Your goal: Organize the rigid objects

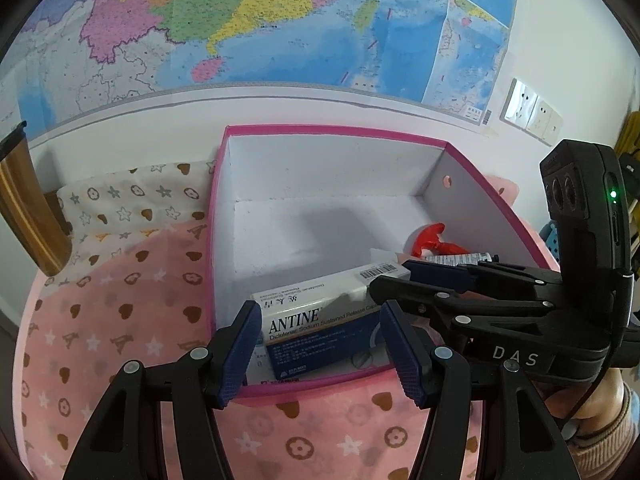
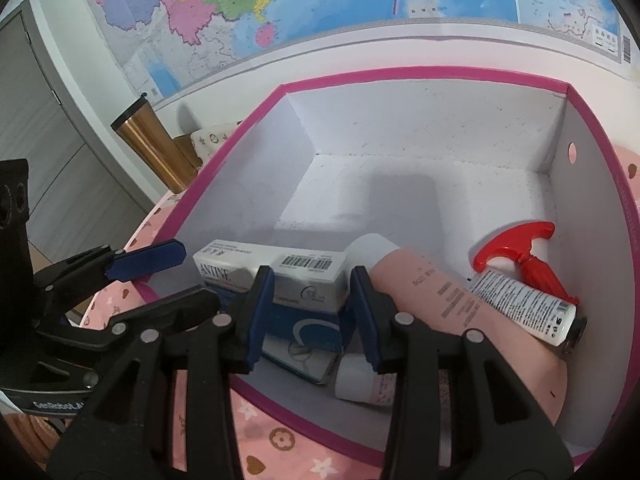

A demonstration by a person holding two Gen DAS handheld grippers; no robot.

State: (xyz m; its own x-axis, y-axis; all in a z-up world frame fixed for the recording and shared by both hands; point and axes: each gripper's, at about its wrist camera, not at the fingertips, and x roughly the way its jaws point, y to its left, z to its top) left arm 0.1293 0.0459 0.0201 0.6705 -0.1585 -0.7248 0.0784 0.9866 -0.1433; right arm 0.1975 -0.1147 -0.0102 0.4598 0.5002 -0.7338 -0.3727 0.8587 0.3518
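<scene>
Carton (image 2: 276,280) lay crosswise between my right gripper's (image 2: 312,312) parted jaws, probably untouched; left gripper (image 1: 320,352), also agape, hovered at box (image 1: 320,134) rim.

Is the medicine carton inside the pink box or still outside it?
Inside. The medicine carton lies within the pink box walls, beside the pink tube.

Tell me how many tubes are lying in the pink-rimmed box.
3: a large pink tube mid-box, a white printed tube with a red nozzle across it, a small white-capped tube beneath. Others may be hidden.
</scene>
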